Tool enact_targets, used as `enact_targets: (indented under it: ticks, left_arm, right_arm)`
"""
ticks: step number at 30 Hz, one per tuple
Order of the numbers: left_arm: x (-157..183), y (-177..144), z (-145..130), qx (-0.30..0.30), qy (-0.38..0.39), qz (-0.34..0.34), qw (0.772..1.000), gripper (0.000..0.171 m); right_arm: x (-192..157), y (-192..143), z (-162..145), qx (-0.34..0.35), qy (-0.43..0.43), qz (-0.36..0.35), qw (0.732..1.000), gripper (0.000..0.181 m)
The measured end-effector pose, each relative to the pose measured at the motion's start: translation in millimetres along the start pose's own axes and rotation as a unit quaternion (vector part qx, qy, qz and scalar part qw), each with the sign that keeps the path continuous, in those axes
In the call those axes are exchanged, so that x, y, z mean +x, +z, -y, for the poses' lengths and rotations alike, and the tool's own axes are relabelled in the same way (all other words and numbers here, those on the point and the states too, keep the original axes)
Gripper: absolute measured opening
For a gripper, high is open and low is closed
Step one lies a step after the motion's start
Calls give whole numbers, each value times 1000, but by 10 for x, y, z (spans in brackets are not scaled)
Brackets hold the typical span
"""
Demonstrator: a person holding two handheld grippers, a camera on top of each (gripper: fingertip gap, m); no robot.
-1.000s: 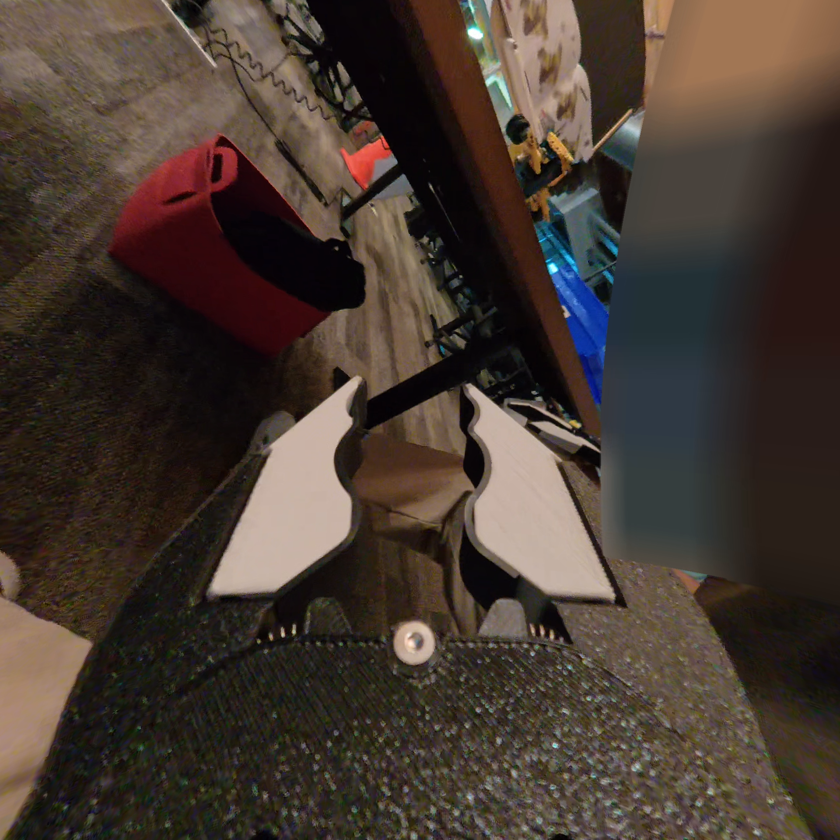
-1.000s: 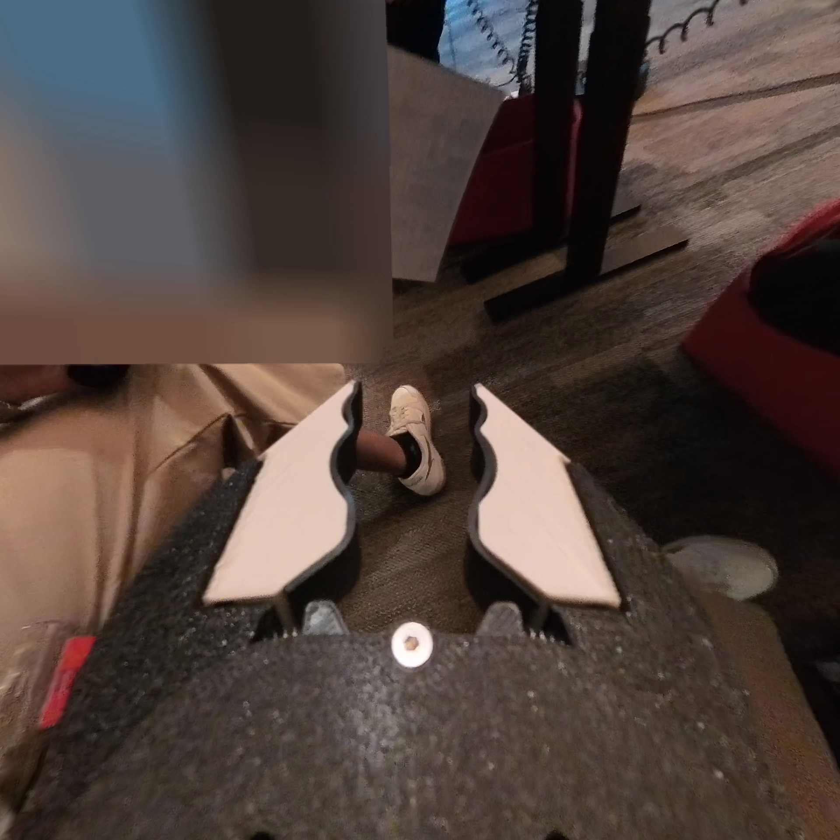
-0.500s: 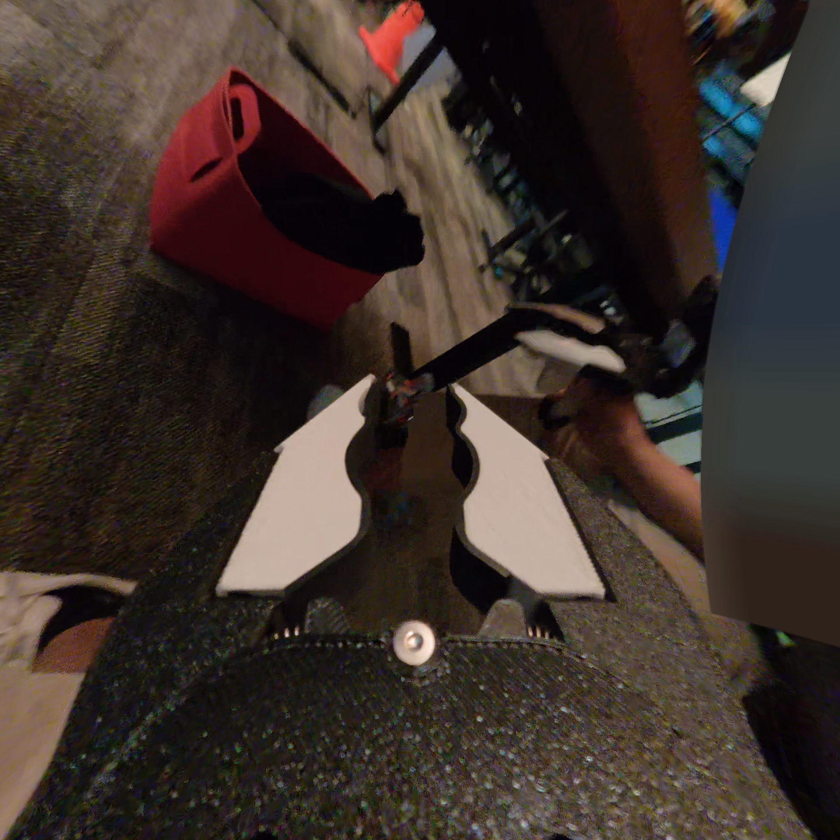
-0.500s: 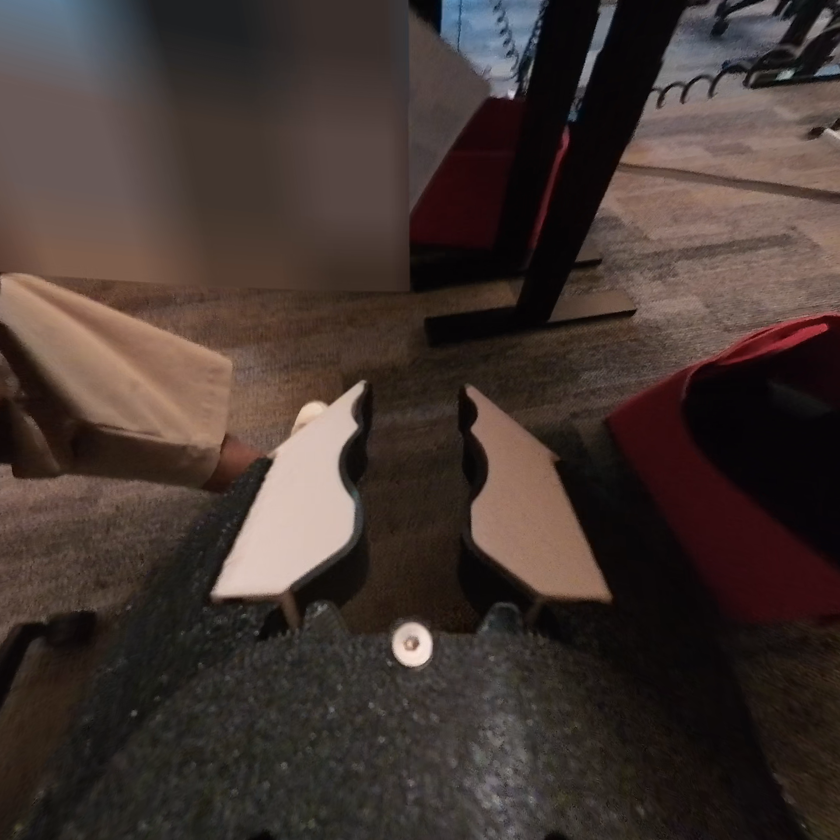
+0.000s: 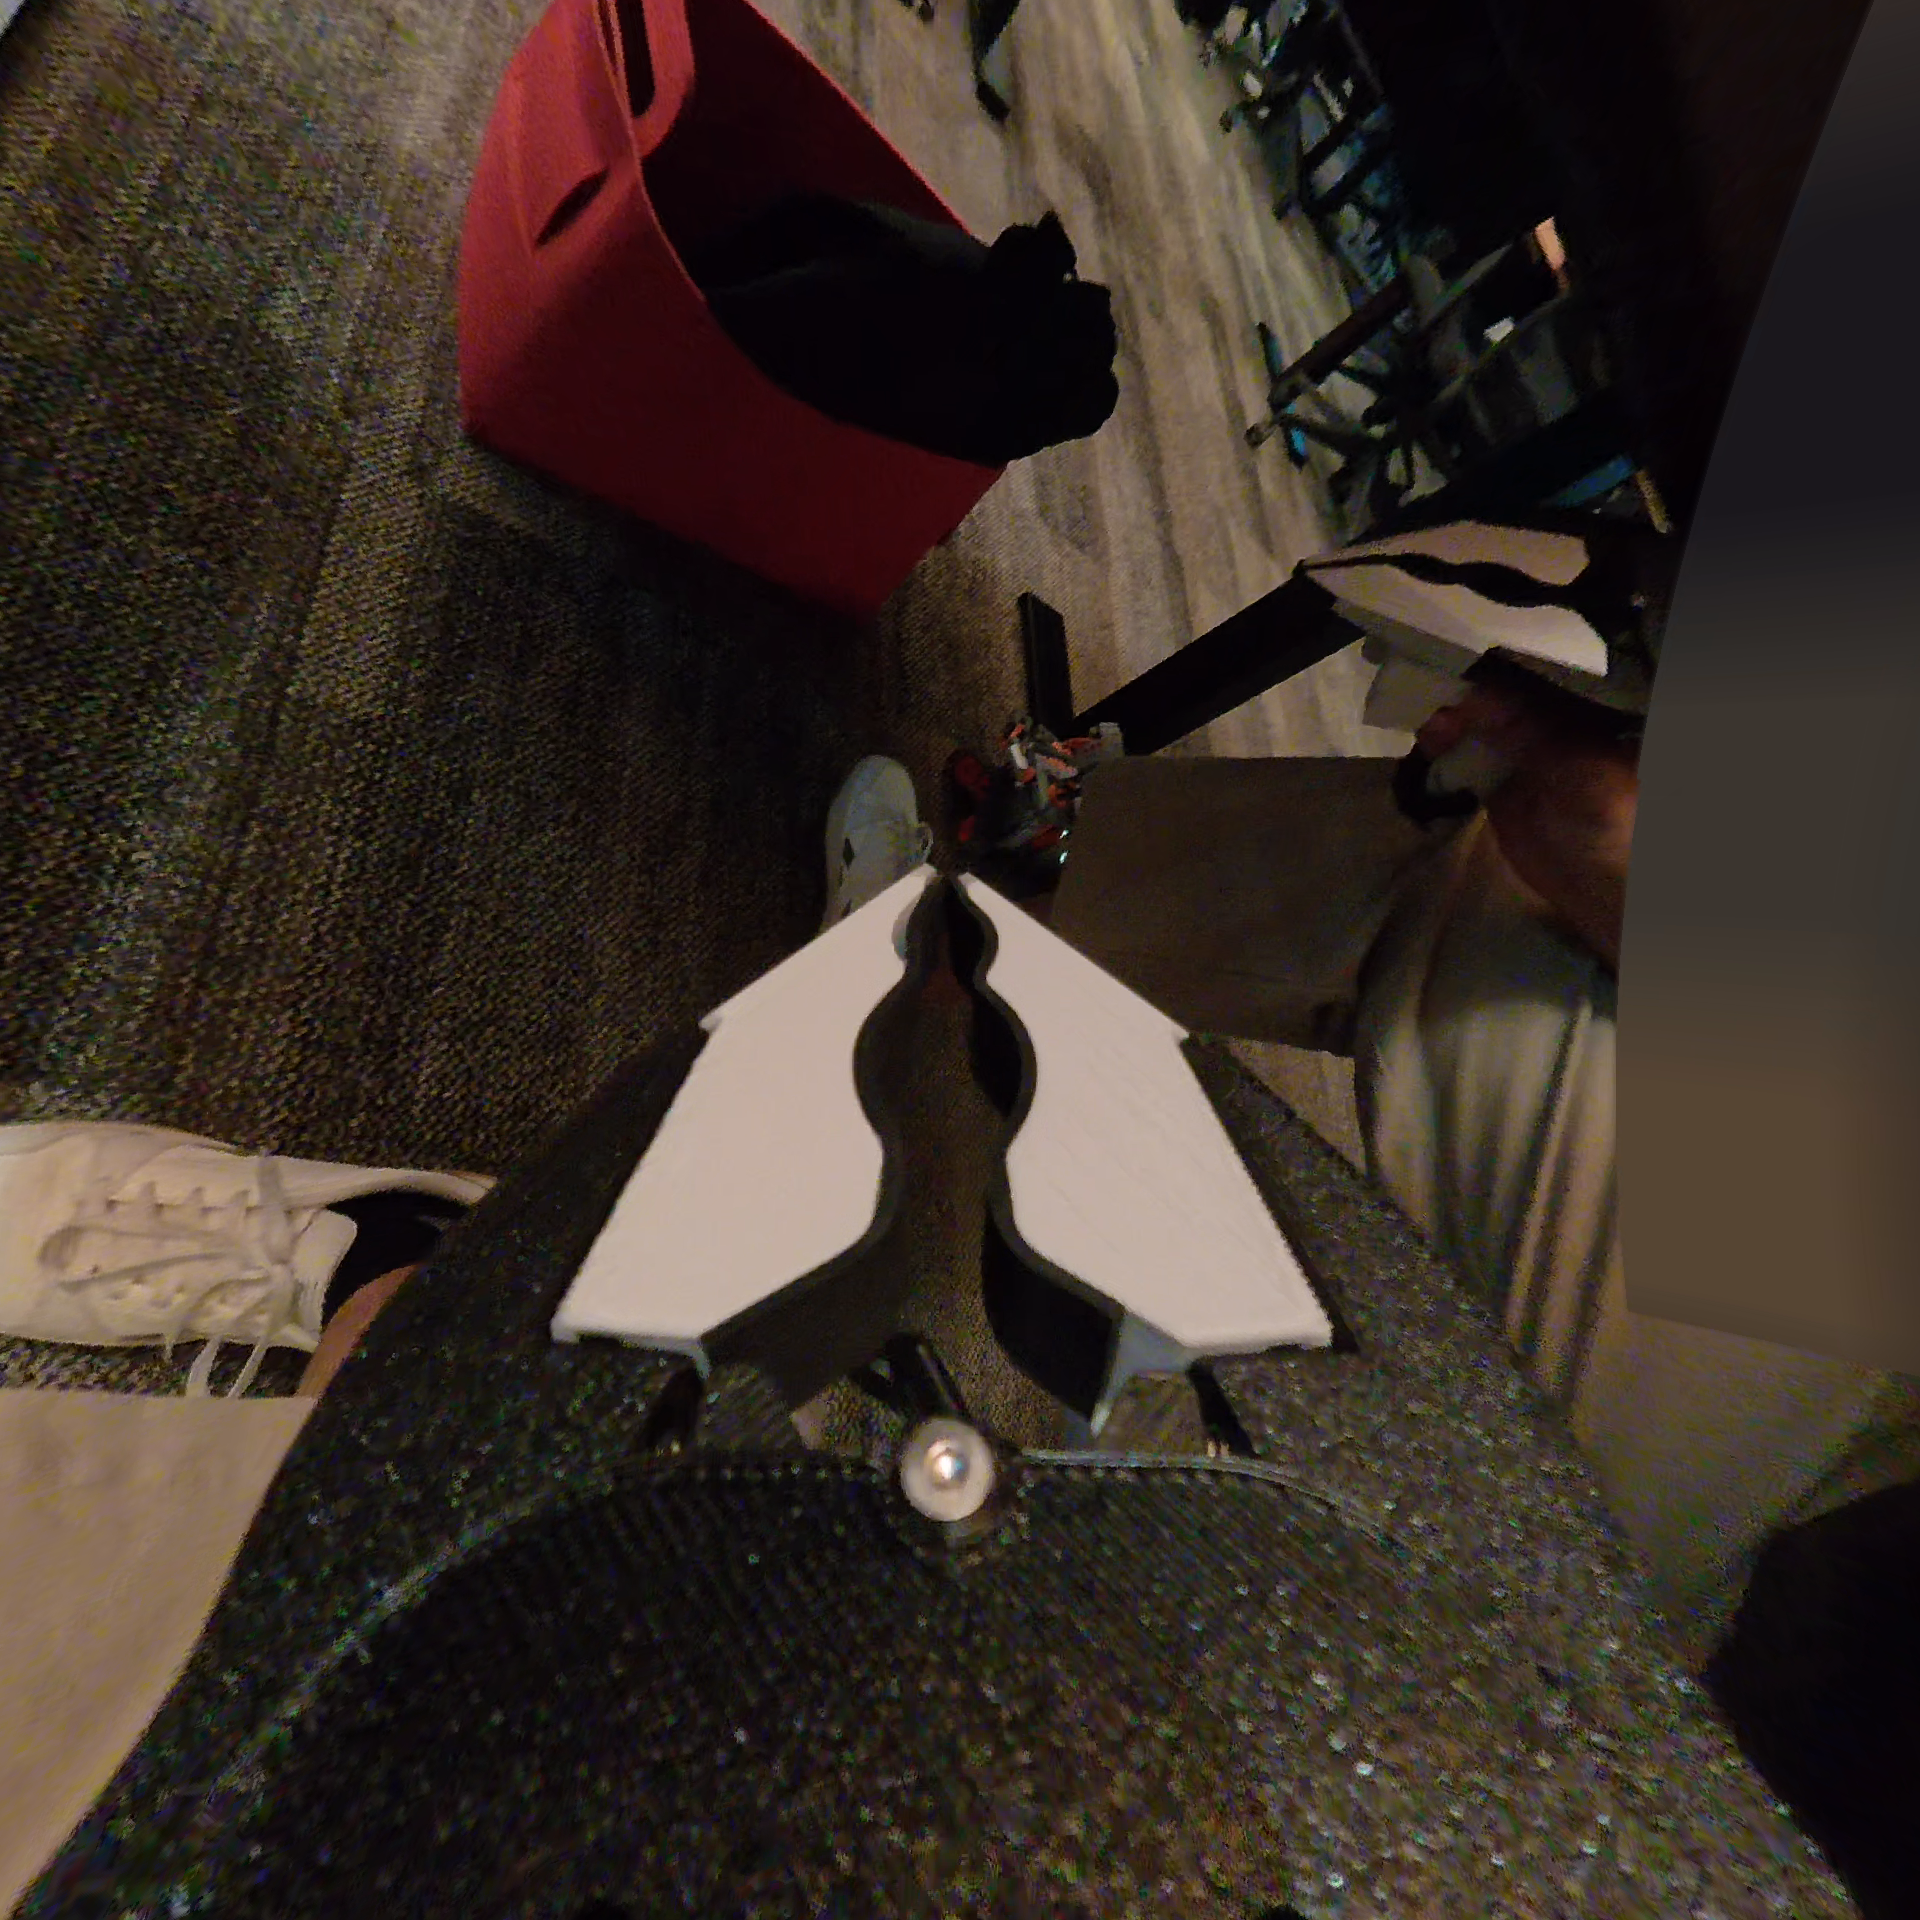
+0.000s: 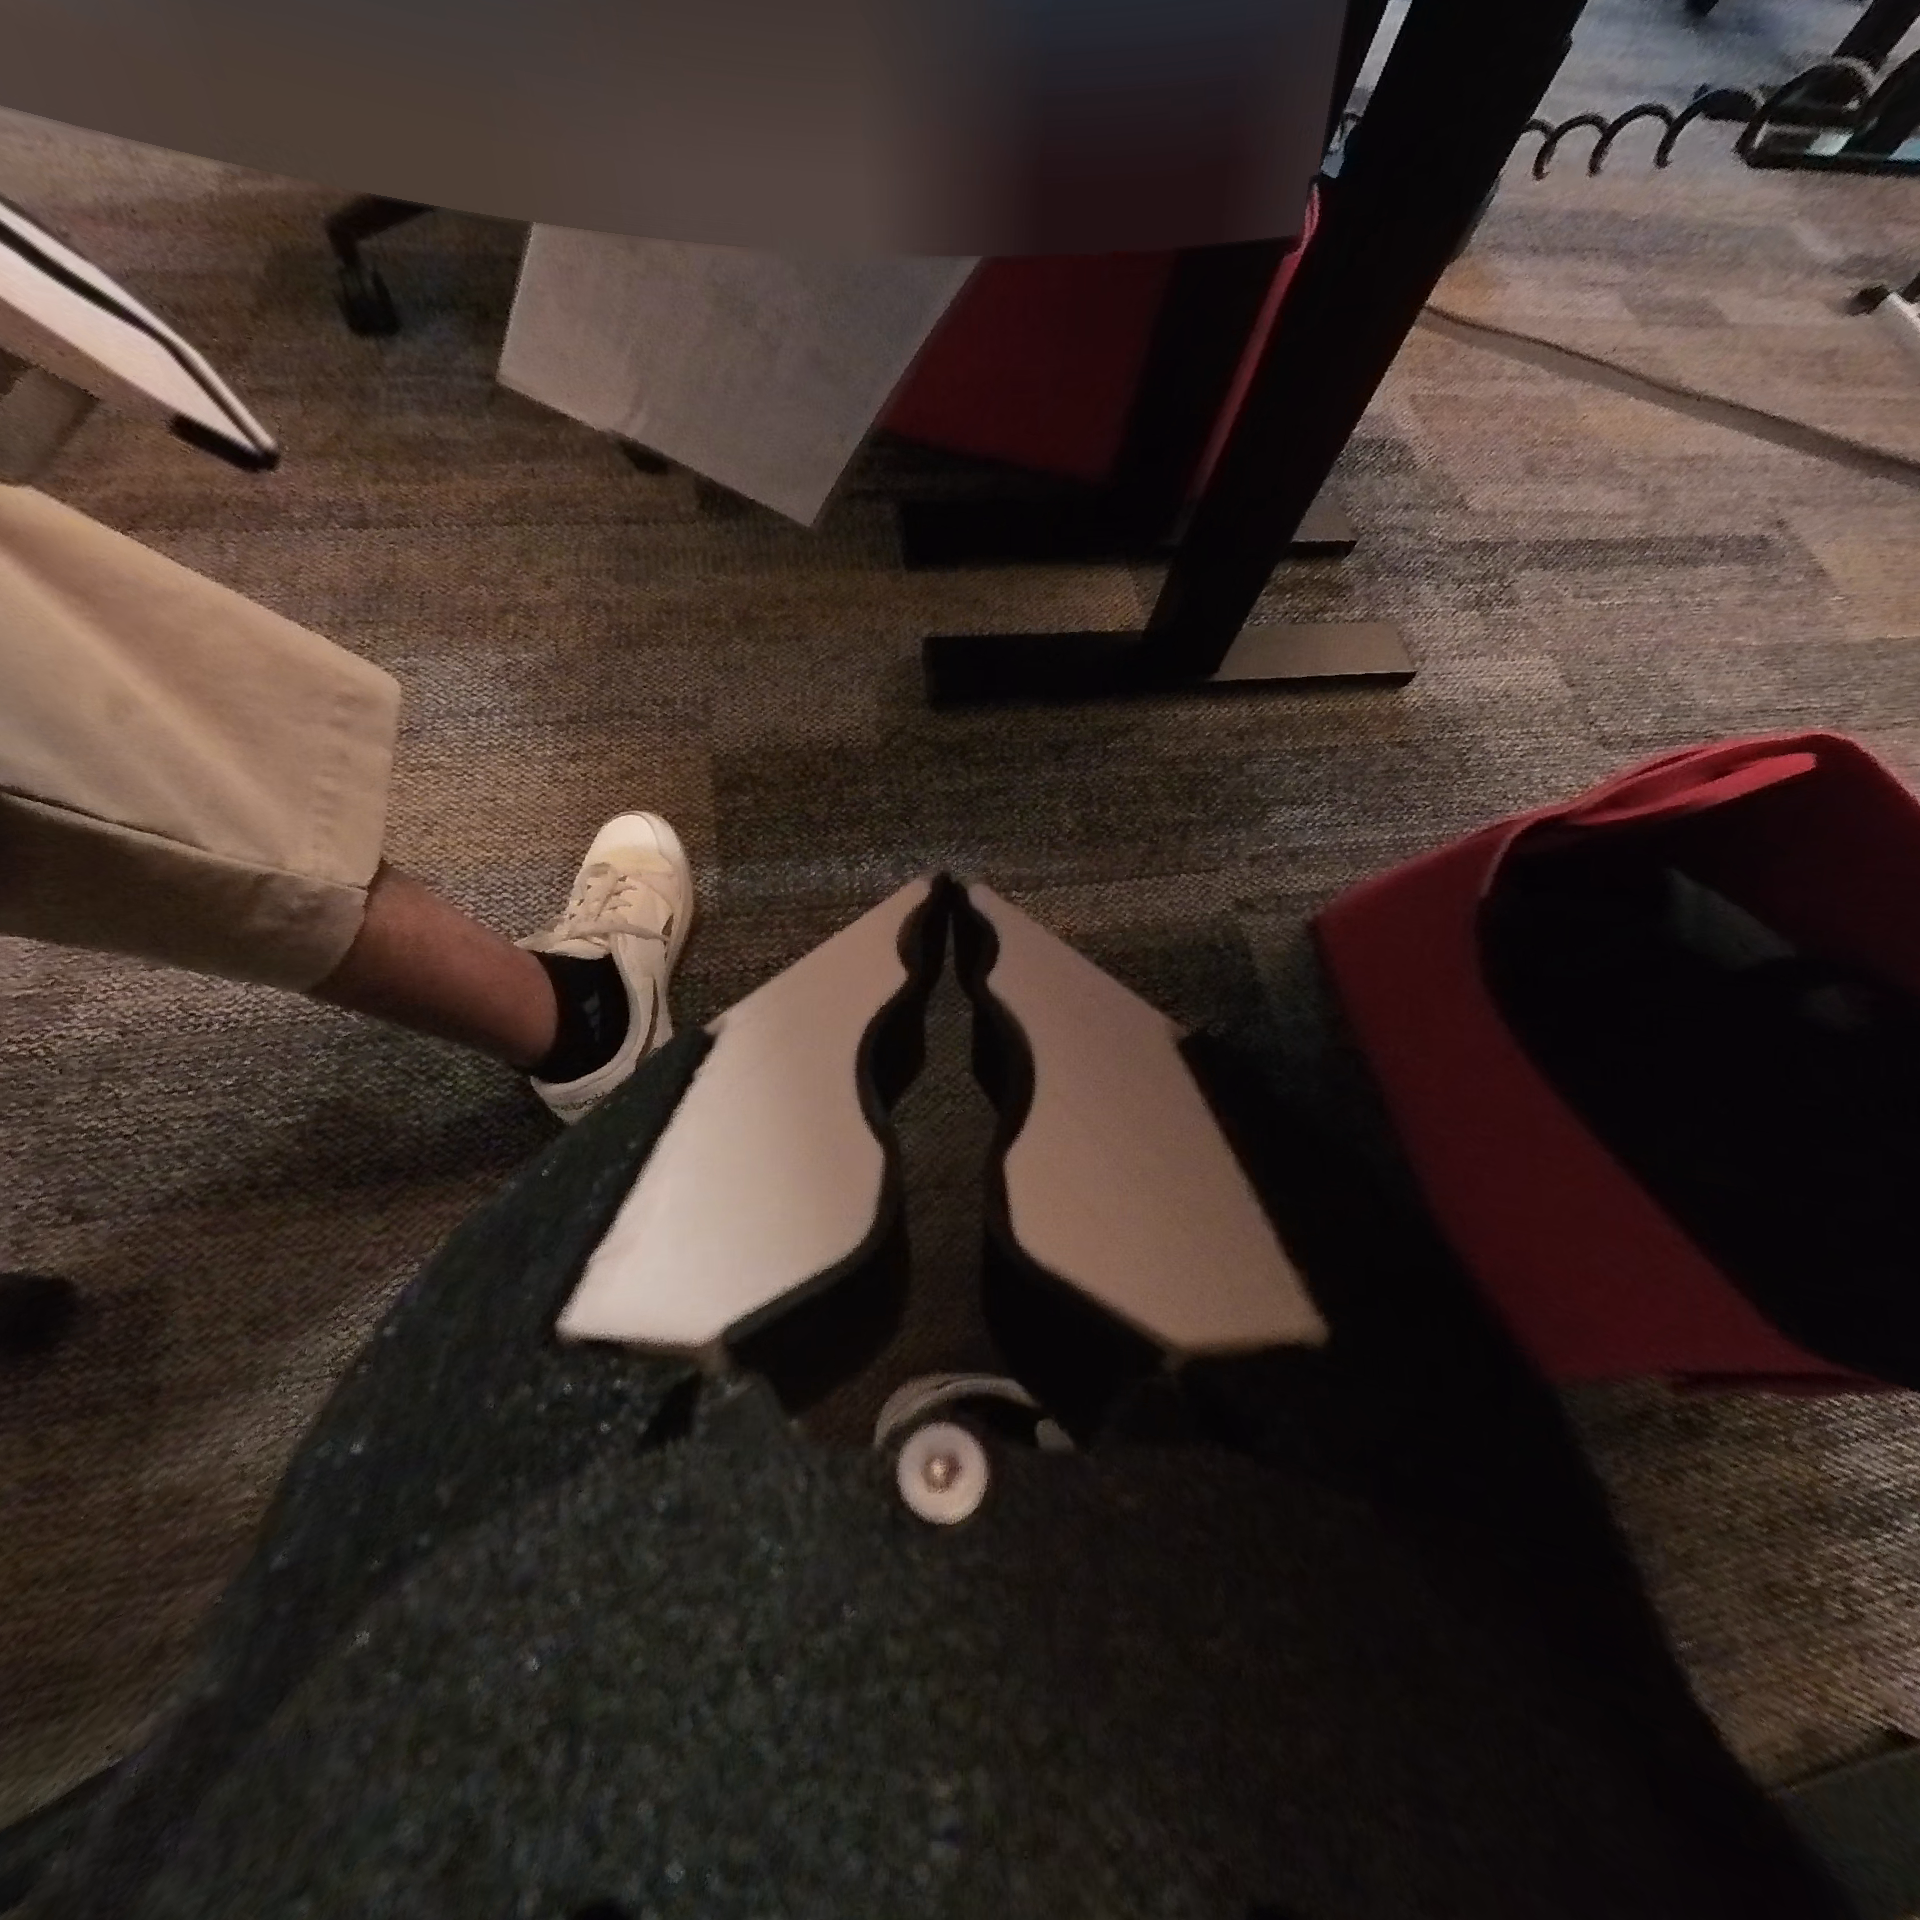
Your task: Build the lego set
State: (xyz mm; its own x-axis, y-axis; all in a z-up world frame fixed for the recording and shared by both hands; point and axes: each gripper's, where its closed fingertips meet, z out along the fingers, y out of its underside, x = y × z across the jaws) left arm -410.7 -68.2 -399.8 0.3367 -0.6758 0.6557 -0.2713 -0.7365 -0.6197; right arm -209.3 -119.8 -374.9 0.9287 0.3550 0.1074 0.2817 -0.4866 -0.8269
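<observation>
— What's in your grippers?
— Nothing. My left gripper (image 5: 943,883) and right gripper (image 6: 943,883) are pinched closed above carpet (image 6: 520,1195).
— Containers?
— A red fabric bin (image 5: 623,343) — dark cloth (image 5: 935,332) bundled inside.

- The red bin (image 6: 1558,1122) is cut off by the right edge in the right wrist view; its inside is too dark to read.
- The dark heap (image 5: 935,332) in that bin cannot be identified.
- The small red-and-black object (image 5: 1013,795) past the left gripper's tips is too small to tell.
- The white shoe (image 5: 156,1257) is cut by the left edge.
</observation>
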Motion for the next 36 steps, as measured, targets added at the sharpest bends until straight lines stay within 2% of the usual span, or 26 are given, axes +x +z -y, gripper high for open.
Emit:
enact_targets:
  ticks: [2,4,8,20,26,36]
  left_arm:
    - [-25,24,-33,-9,-1,6,1000,4]
    - [-42,40,-34,-10,-2,13,1000,23]
    - [-1,50,34,1,8,13,1000,40]
    - [-13,79,-50,-13,-4,0,1000,48]
    - [-62,113,-155,-36,-18,-2,999,55]
    - [-74,102,-156,-35,-27,-9,999,57]
  right_arm:
    - [-8,12,-5,-3,-1,2,1000,2]
    - [-18,29,-14,-9,-6,0,1000,10]
    - [-71,65,-43,-20,-21,4,1000,21]
    - [-110,128,-101,-28,-5,16,999,33]
    - [-110,170,-309,-59,-11,19,998,35]
    - [74,274,-340,-68,-24,0,997,39]
